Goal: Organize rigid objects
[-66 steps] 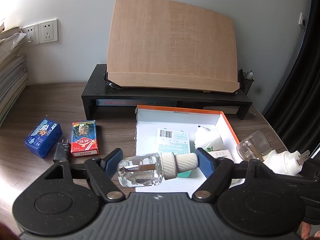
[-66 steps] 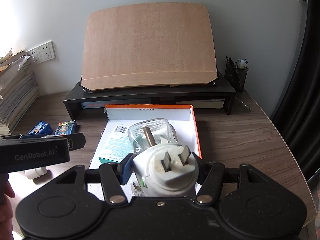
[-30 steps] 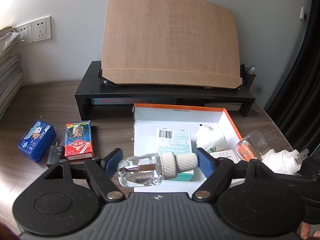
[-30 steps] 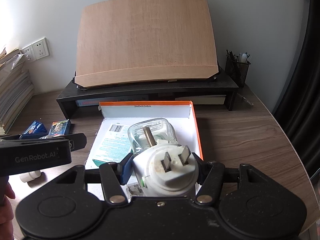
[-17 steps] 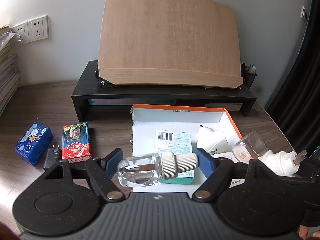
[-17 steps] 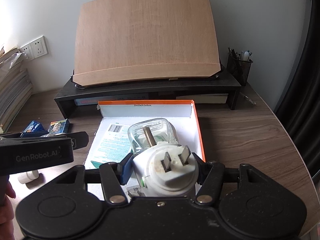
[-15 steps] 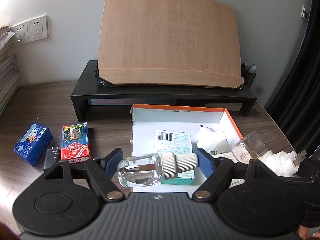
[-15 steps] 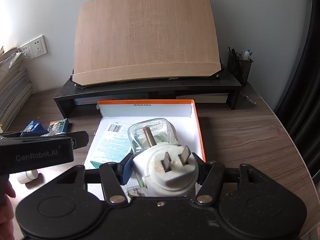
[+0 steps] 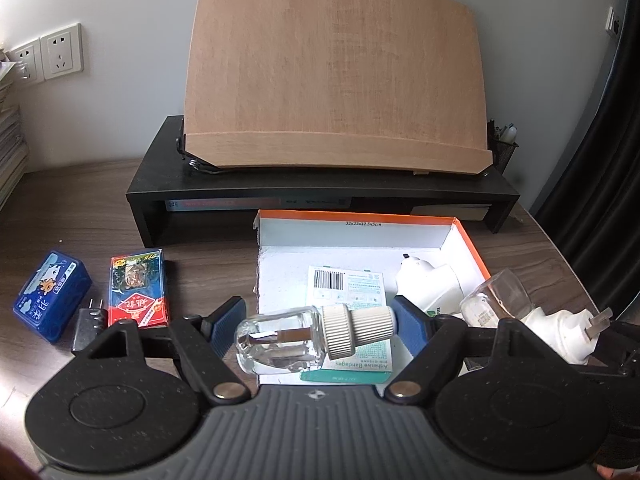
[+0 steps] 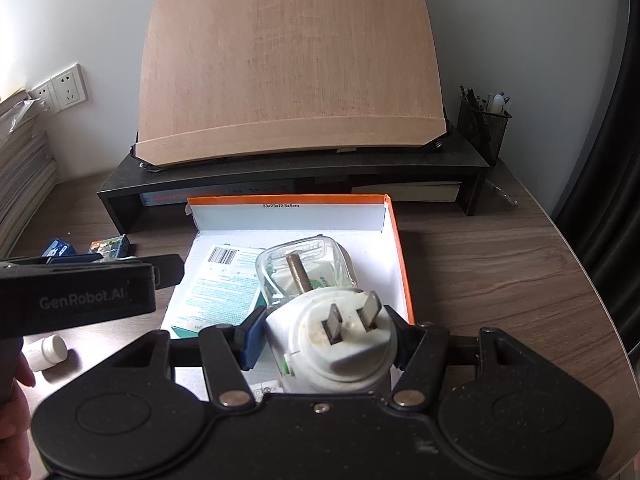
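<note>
My left gripper (image 9: 316, 328) is shut on a clear glass bottle with a ribbed white cap (image 9: 308, 336), held sideways over the front of the orange-rimmed white box (image 9: 356, 214). My right gripper (image 10: 326, 334) is shut on a white plug-in vaporizer (image 10: 332, 344) with a clear bottle (image 10: 304, 272) fitted to it, prongs facing me, above the same box (image 10: 394, 240). The left wrist view shows that vaporizer (image 9: 556, 330) at the right. A bandage carton (image 9: 348, 288) and a second white vaporizer (image 9: 430, 286) lie inside the box.
Left of the box lie a red card pack (image 9: 138, 288), a blue tin (image 9: 50, 296) and a black charger (image 9: 88, 326). A small white bottle (image 10: 46, 352) lies near the front left. Behind stand a black monitor riser (image 9: 320, 192) with a wooden board (image 9: 336, 76), and a pen holder (image 10: 484, 124).
Both views have shifted slightly, with the box sitting a little further off-centre; both grips are unchanged.
</note>
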`<state>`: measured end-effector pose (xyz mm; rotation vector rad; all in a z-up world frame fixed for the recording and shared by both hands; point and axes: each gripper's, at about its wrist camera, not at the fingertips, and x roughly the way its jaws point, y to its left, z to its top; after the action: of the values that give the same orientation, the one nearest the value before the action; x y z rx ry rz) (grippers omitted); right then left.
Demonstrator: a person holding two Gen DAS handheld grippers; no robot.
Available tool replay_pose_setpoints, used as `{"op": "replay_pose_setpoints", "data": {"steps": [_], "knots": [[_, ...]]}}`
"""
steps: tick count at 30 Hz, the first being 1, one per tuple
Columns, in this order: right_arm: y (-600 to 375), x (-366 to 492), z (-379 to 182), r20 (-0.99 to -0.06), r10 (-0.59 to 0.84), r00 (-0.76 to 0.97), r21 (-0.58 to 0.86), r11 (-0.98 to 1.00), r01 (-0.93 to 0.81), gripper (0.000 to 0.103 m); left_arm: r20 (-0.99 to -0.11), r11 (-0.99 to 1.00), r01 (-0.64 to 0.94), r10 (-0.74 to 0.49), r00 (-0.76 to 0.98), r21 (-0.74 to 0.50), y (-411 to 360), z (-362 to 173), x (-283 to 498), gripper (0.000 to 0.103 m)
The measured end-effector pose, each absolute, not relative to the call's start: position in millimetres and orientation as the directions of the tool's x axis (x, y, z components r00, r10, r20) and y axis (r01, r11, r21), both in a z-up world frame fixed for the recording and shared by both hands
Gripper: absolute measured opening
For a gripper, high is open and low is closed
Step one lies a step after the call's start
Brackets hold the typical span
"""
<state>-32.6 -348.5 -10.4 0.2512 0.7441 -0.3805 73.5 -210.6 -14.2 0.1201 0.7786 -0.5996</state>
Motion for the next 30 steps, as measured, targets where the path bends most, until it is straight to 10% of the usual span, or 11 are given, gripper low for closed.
{"op": "replay_pose_setpoints", "data": {"steps": [30], "knots": [[-356.4,-20.8,-12.2,-0.67,-0.288,0.684,0.058,0.898,0.435,0.078,-0.678,0.758,0.621,-0.565,0.471,-0.201,-273.8,-27.4,127.7,0.088]]}}
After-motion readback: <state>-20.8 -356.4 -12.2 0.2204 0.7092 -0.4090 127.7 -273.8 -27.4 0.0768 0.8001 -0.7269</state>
